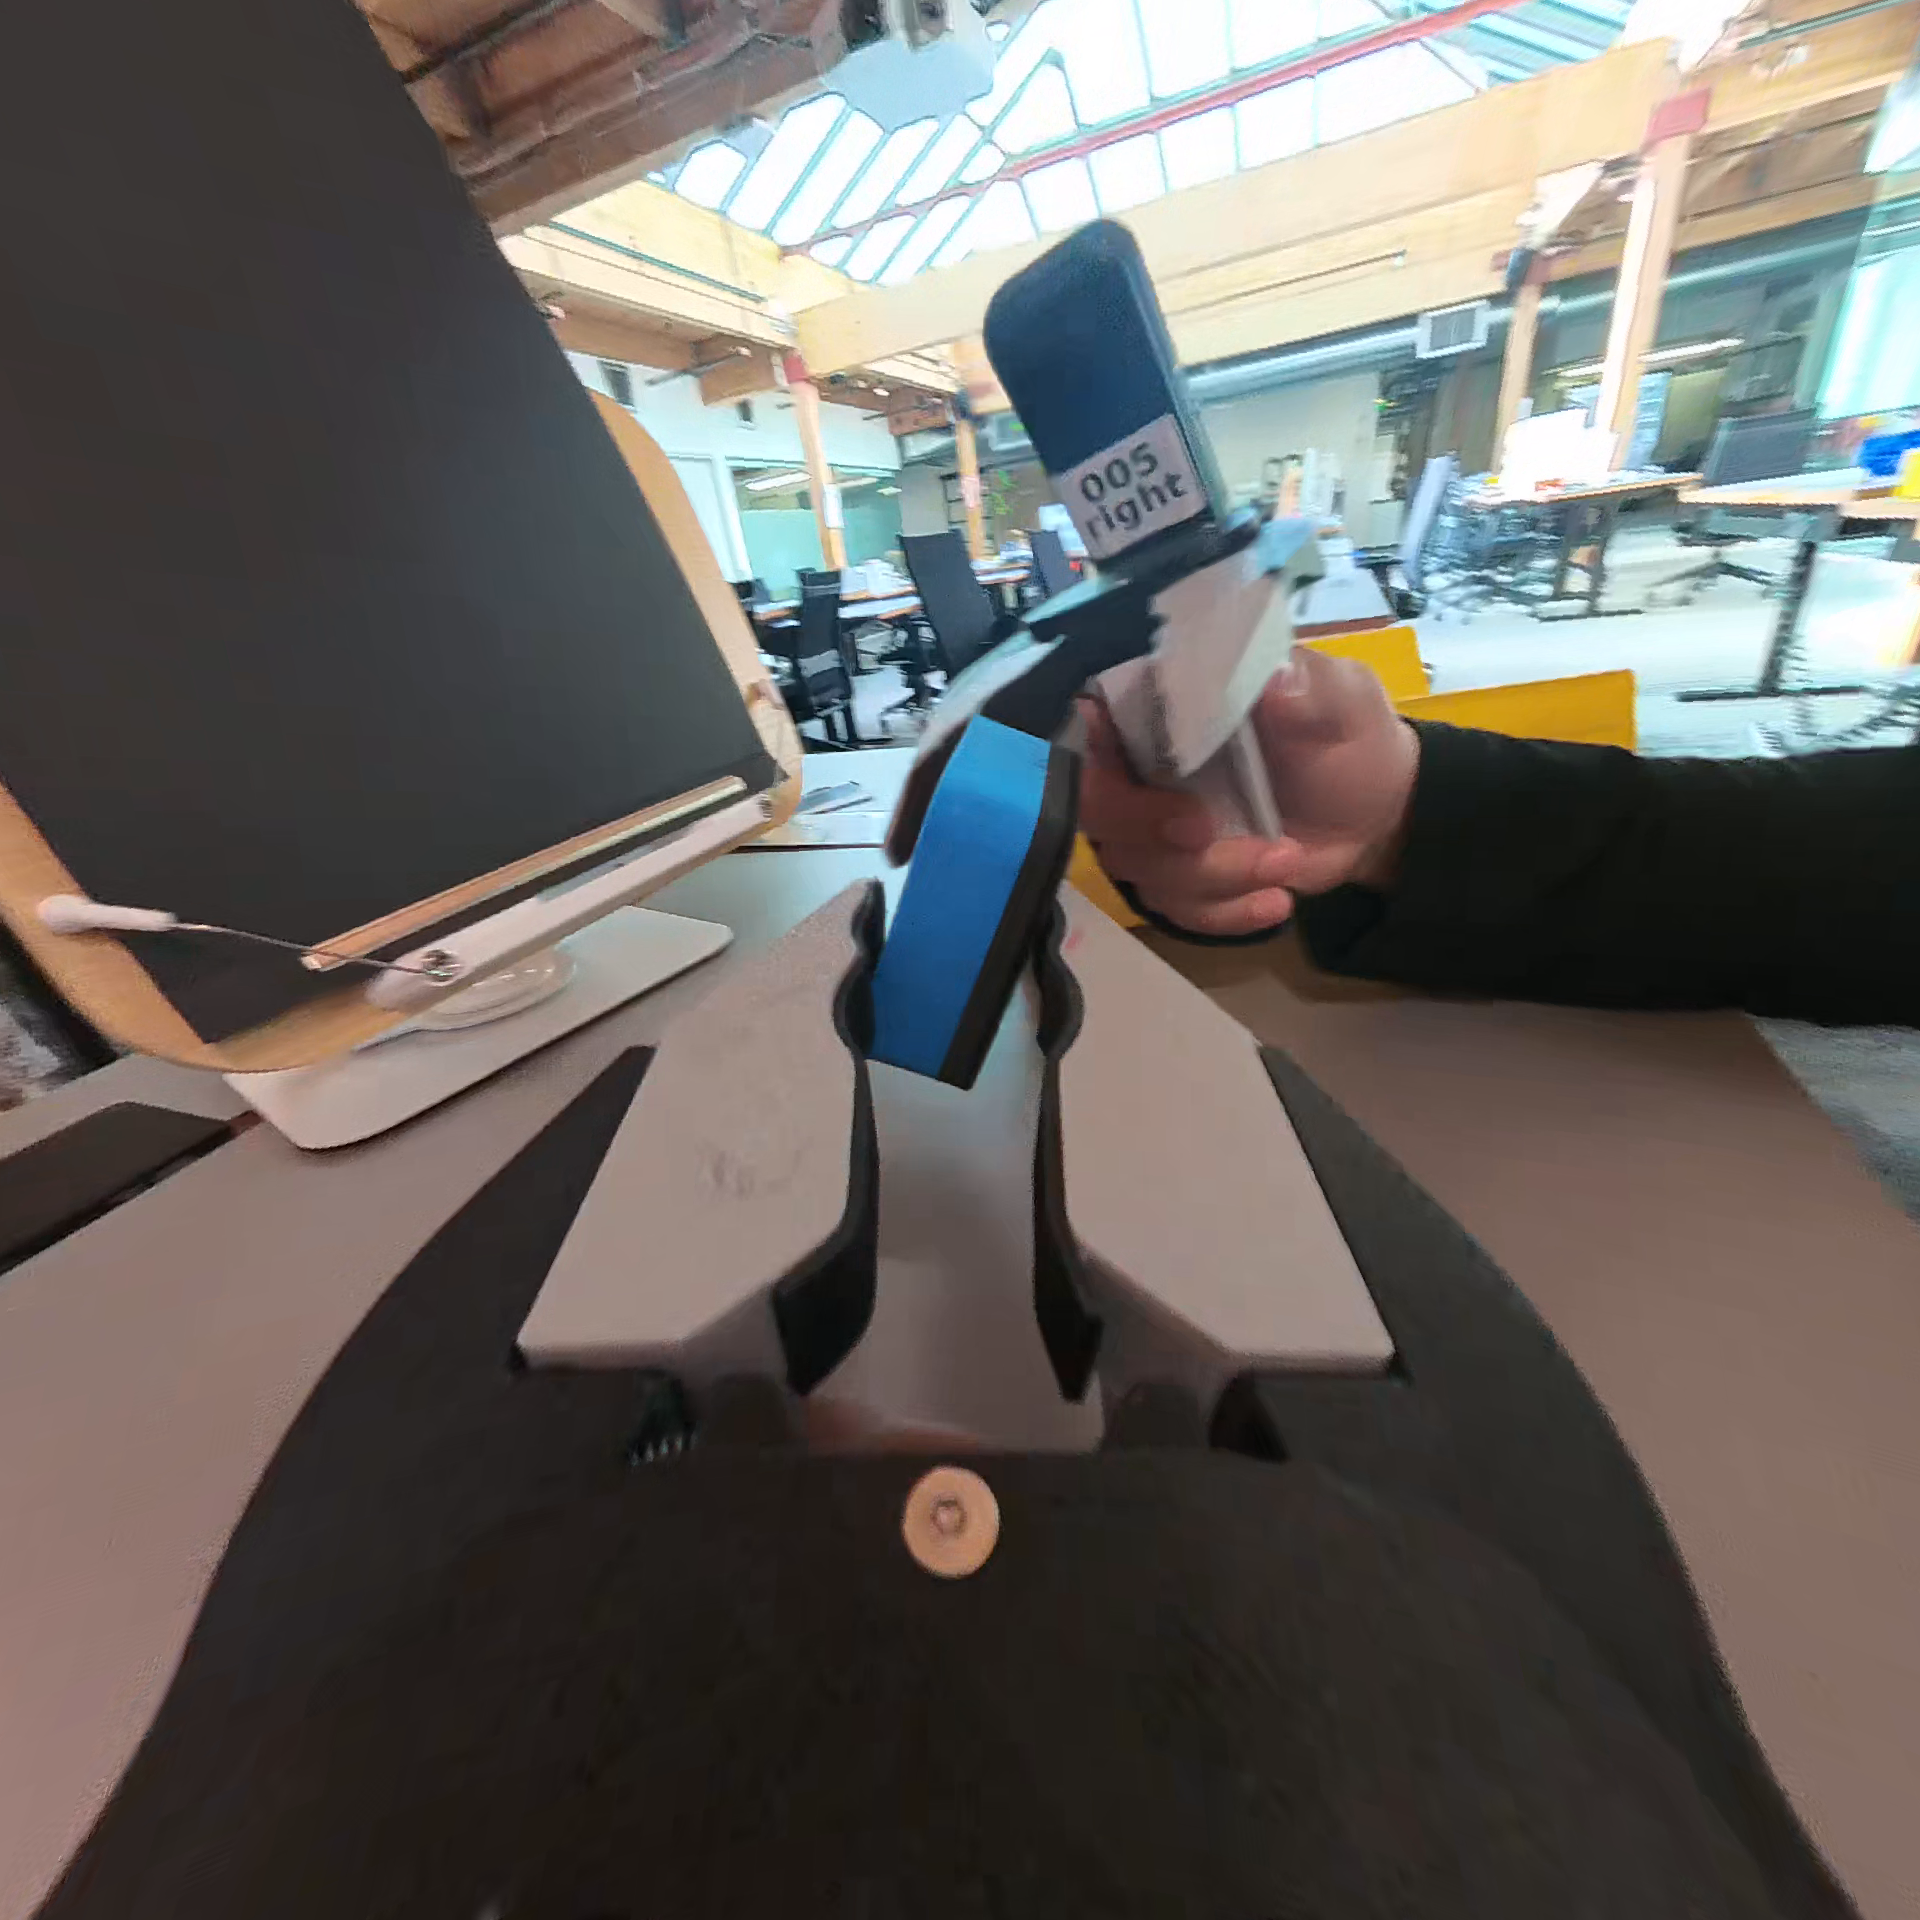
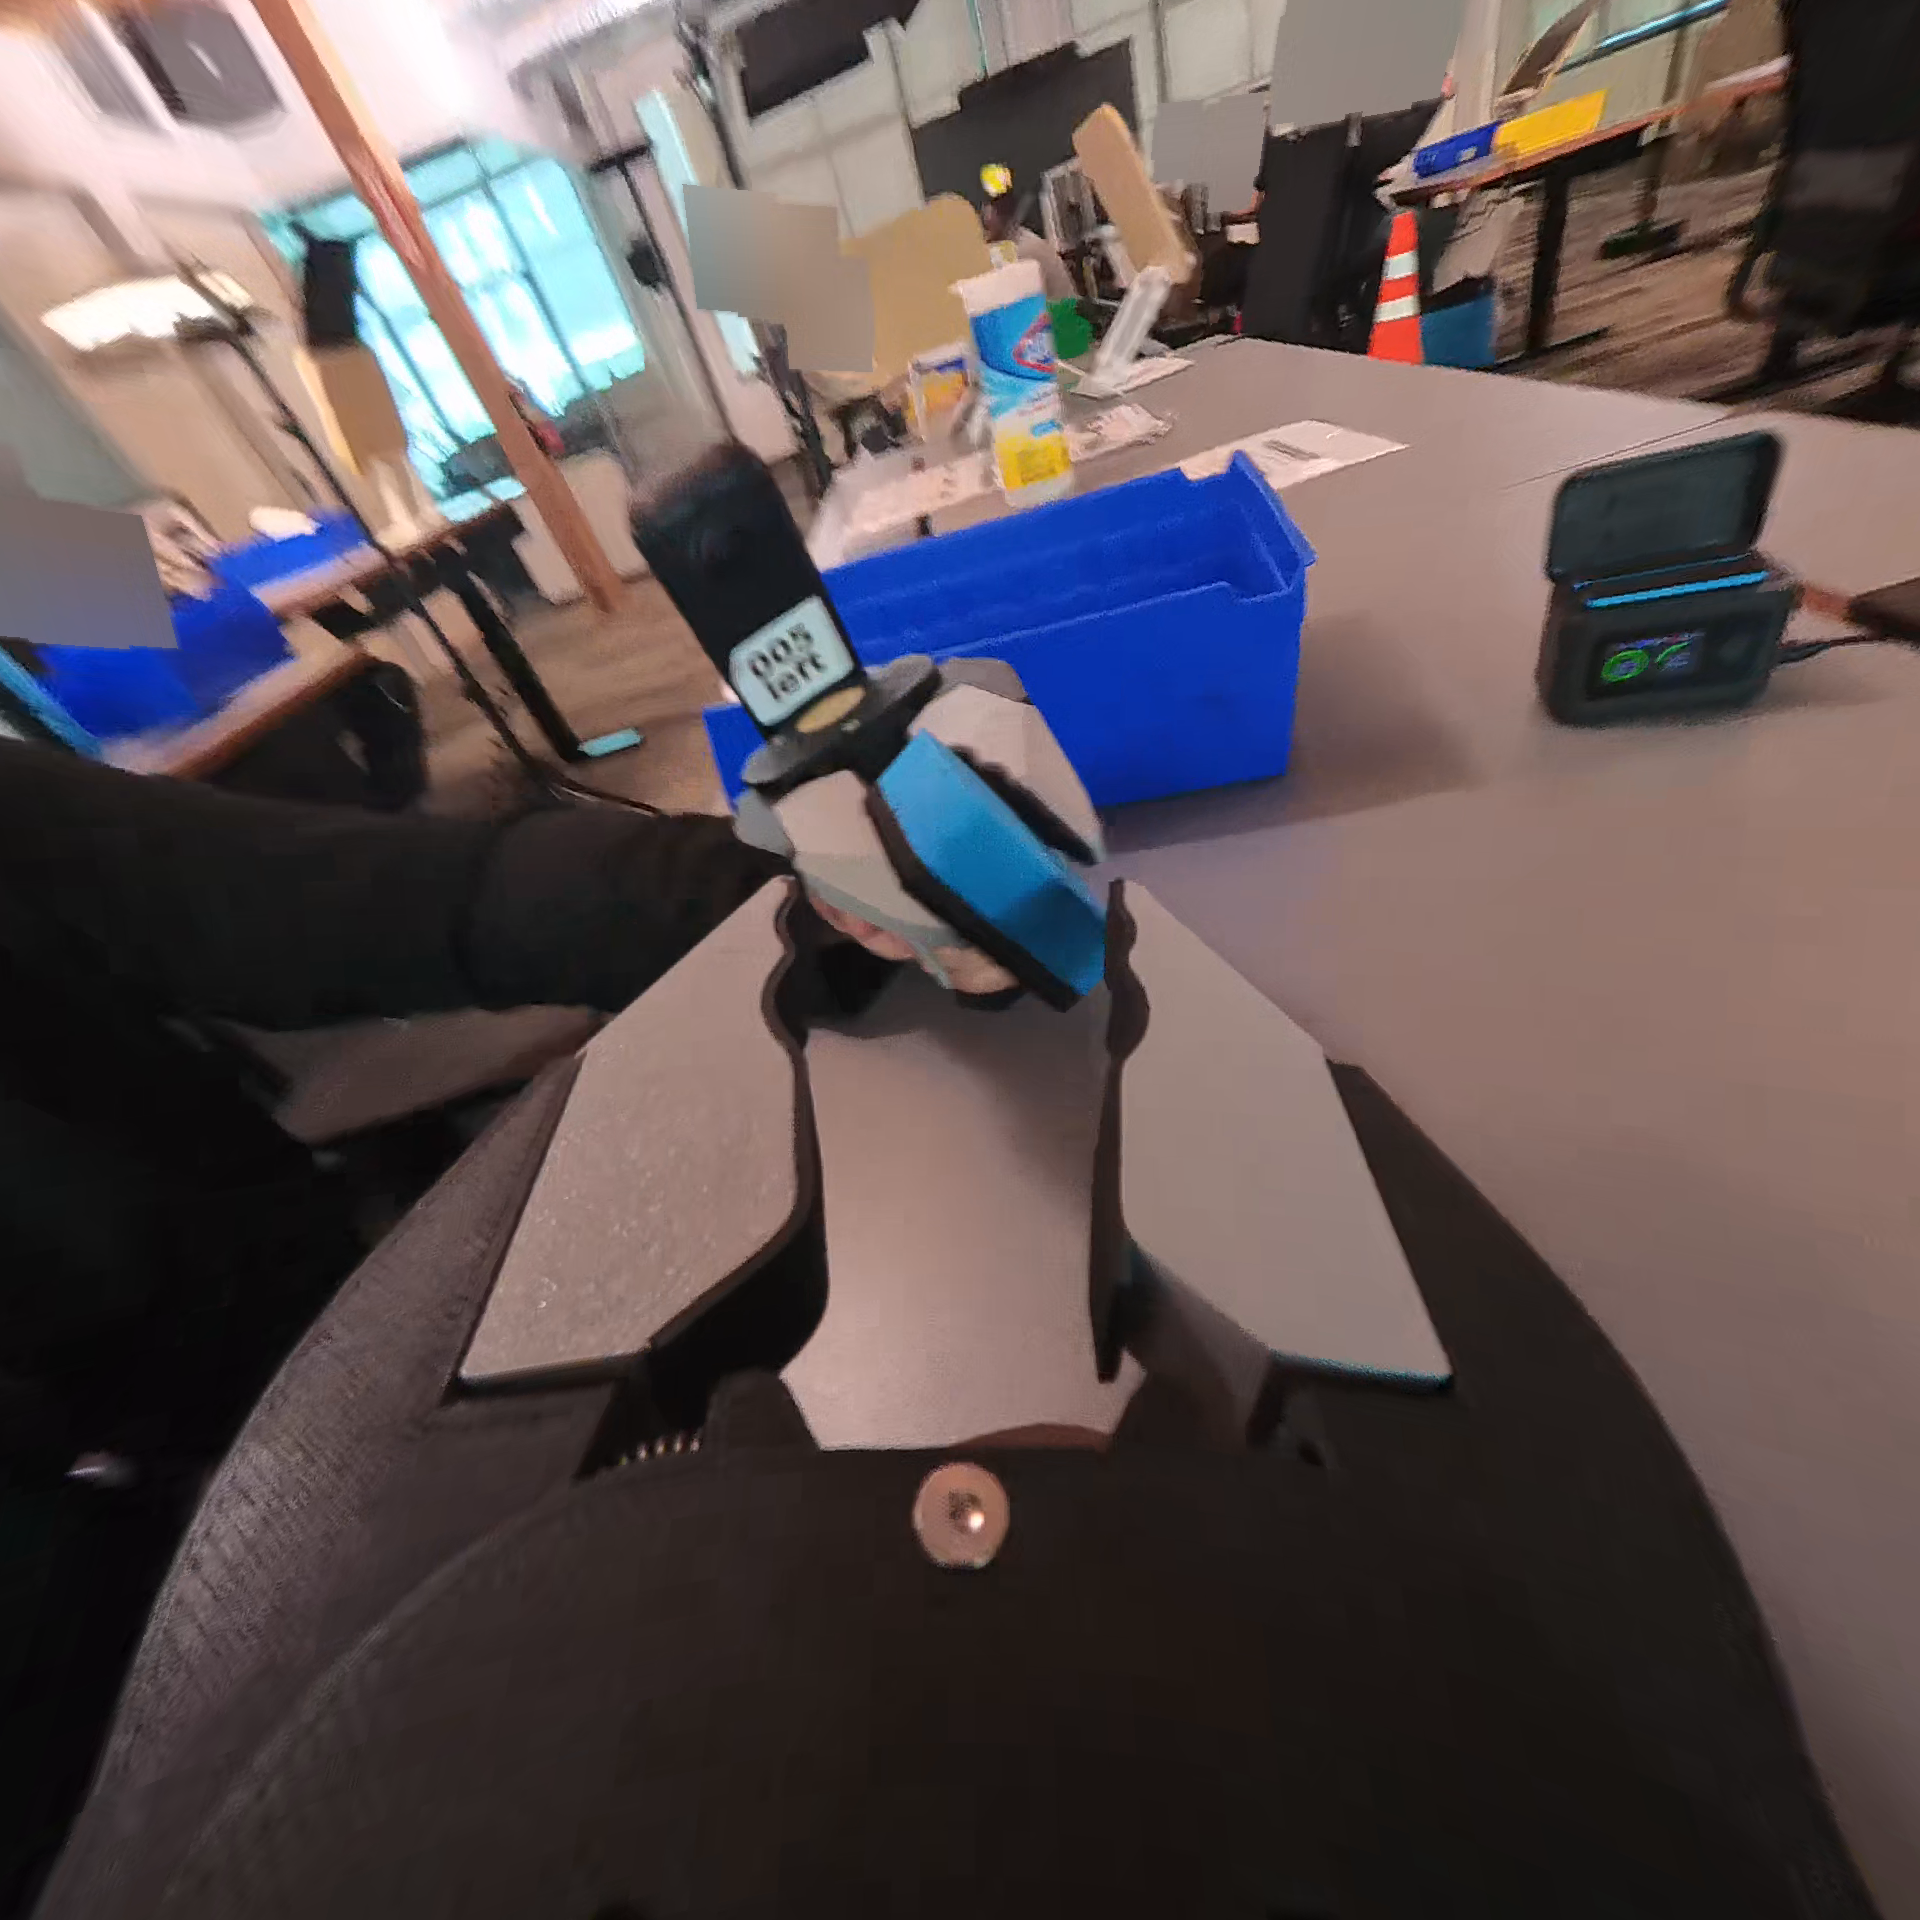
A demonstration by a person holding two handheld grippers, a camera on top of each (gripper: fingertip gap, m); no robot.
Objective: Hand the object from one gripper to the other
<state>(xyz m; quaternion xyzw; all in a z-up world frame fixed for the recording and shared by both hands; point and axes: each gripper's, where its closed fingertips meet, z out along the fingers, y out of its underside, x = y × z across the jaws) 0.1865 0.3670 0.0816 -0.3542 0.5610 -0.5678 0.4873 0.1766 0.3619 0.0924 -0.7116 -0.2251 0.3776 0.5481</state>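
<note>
A block with a blue face and a black edge (image 1: 956,914) sits upright and tilted between the fingers of my left gripper (image 1: 951,987), which is shut on its lower end above the grey table (image 1: 1455,1143). My right gripper (image 1: 997,748), held by a hand in a black sleeve, reaches in from the right with its fingers on either side of the block's upper end. In the right wrist view, my right gripper (image 2: 948,935) is open. The block (image 2: 987,883) pokes in between its tips close to the right finger, held by the left gripper (image 2: 966,862).
A dark monitor (image 1: 312,520) on a white stand is close on the left. A blue bin (image 2: 1091,644), a wipes canister (image 2: 1018,384) and an open black case (image 2: 1662,623) stand on the table (image 2: 1558,935) behind the grippers. Left and right tips are no more than a few centimetres apart. From the left gripper's tips to the open black case (image 2: 1662,623) is close to 30 cm.
</note>
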